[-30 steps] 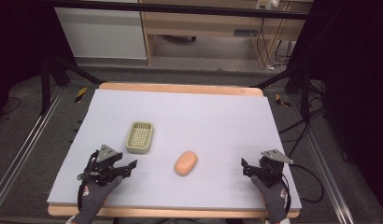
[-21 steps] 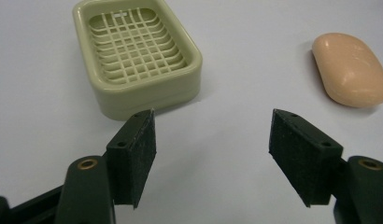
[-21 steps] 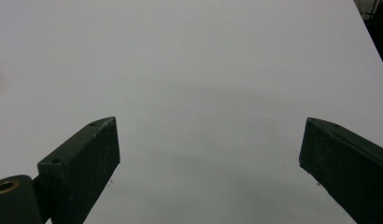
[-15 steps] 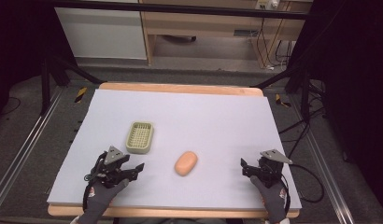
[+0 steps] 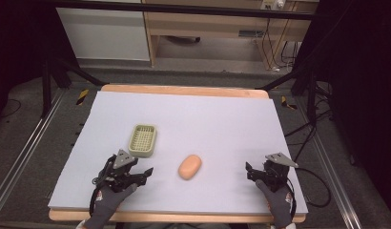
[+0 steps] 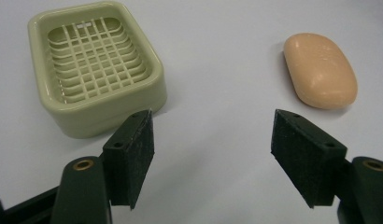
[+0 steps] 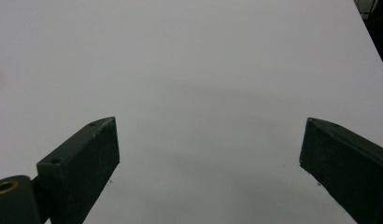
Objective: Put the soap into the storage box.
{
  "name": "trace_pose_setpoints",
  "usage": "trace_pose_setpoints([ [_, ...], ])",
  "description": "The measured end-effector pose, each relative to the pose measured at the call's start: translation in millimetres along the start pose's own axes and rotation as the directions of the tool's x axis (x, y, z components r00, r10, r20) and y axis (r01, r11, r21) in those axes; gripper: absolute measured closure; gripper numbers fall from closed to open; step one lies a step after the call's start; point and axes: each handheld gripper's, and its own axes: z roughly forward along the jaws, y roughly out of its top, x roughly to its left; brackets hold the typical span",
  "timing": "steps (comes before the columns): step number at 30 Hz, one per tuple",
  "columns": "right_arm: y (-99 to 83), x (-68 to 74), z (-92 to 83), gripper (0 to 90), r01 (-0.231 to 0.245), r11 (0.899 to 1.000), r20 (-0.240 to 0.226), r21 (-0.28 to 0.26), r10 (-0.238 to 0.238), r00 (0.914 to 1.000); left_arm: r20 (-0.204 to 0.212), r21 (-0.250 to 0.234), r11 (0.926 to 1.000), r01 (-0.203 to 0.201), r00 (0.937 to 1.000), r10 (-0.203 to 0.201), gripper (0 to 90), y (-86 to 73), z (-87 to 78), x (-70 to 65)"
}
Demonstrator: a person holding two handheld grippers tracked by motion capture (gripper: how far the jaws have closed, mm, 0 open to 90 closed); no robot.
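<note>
Peach-coloured soap (image 5: 190,166) lies at lower centre of the high view, right of the green soap dish (image 5: 142,140), and the left gripper (image 5: 142,173), jaws wide and empty, has swung toward it, while the right gripper (image 5: 249,171) waits open, empty.

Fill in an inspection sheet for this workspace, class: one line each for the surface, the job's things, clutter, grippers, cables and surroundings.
Surface: pale sheet over a wooden table, flat and clean.
Job's things: peach soap bar lying on the sheet; green soap dish empty, apart from the bar.
Clutter: nothing seen.
Grippers: left hand-held gripper open, aimed between dish and bar, holding nothing; right hand-held gripper open over bare sheet.
Cables: one trails from the right hand-held gripper off the table edge; more on the floor at far right.
Surroundings: dark floor, metal rails, wooden shelving behind.
</note>
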Motion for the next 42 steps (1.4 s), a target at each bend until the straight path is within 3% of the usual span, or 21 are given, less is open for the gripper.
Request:
trace_pose_setpoints([
  [26,0.0,-0.9,0.6,5.1,-0.004,1.000,0.001,0.001,0.004,1.0000,0.042,-0.013,0.9995,-0.029,0.9987,0.030,25.9,17.7,11.7,-21.8],
  [42,0.0,-1.4,0.7,5.1,-0.007,1.000,0.008,0.002,0.007,0.9999,0.068,-0.019,0.9964,-0.083,0.9942,0.084,25.0,39.0,16.1,-37.6],
])
